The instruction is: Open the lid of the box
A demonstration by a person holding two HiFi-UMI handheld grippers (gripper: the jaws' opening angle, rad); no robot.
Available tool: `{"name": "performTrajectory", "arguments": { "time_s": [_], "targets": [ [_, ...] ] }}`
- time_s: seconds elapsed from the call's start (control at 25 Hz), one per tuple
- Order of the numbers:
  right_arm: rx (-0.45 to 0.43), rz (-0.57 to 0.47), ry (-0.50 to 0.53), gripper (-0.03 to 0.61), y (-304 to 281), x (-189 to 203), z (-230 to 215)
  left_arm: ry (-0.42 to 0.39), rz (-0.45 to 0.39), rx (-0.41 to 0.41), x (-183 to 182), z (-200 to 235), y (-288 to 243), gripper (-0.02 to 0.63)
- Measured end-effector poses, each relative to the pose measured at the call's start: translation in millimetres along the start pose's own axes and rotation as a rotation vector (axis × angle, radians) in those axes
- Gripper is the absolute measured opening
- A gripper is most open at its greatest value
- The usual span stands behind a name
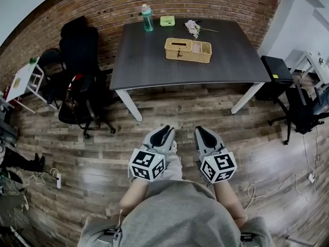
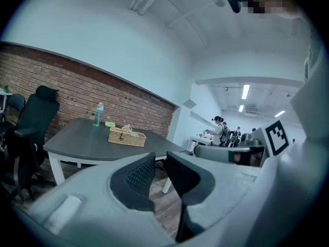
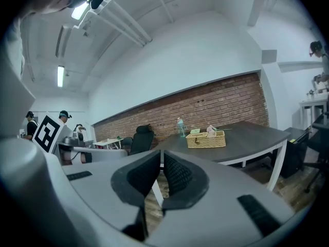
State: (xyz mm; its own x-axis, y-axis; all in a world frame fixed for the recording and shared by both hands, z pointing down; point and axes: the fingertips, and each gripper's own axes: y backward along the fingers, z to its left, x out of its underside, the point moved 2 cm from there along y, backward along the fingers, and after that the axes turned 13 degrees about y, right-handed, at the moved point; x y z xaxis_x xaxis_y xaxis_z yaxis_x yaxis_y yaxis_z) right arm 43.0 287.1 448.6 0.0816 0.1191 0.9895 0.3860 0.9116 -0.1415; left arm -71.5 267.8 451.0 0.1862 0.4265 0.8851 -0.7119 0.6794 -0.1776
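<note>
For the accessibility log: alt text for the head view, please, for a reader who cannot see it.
Seen from above, a person on a wooden floor holds the left gripper and right gripper side by side, both empty, aimed at a dark table ahead. On it sit a woven box and a bottle; a brick wall stands behind.

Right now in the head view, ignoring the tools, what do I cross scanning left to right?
Small white side table → black office chair → teal bottle → wicker box → black chair at far right. The green container and the flowers overlap the box, so they are left out.
</note>
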Motion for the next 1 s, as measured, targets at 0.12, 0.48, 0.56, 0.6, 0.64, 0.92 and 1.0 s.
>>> {"name": "performTrajectory", "arguments": {
  "time_s": [0.12, 0.48, 0.56, 0.6, 0.64, 0.92, 1.0],
  "targets": [
    [-0.003, 0.01, 0.001, 0.052, -21.5, 0.7, -14.9, 0.0, -0.005, 0.0, -8.1, 13.9, -18.7, 0.074],
    [-0.014, 0.037, 0.01, 0.121, -96.9, -8.3, -60.9, 0.006, -0.015, 0.002, -47.6, 57.7, -81.9, 0.106],
    [-0.011, 0.041, 0.008, 0.135, -114.4, -12.8, -70.1, 0.007, -0.01, 0.003, -57.1, 68.7, -94.8, 0.112],
    [-0.009, 0.043, 0.007, 0.141, -122.8, -15.0, -74.8, 0.008, -0.007, 0.002, -61.6, 74.3, -101.2, 0.116],
    [-0.006, 0.045, 0.006, 0.149, -131.0, -17.0, -79.4, 0.009, -0.004, 0.002, -66.2, 79.9, -107.6, 0.12],
    [0.023, 0.066, 0.003, 0.183, -185.6, -24.4, -111.4, 0.003, 0.013, 0.01, -97.4, 119.9, -153.9, 0.152],
    [0.036, 0.07, 0.006, 0.199, -200.7, -27.2, -120.8, 0.001, 0.016, 0.014, -106.3, 130.5, -167.2, 0.16]
  ]
}}
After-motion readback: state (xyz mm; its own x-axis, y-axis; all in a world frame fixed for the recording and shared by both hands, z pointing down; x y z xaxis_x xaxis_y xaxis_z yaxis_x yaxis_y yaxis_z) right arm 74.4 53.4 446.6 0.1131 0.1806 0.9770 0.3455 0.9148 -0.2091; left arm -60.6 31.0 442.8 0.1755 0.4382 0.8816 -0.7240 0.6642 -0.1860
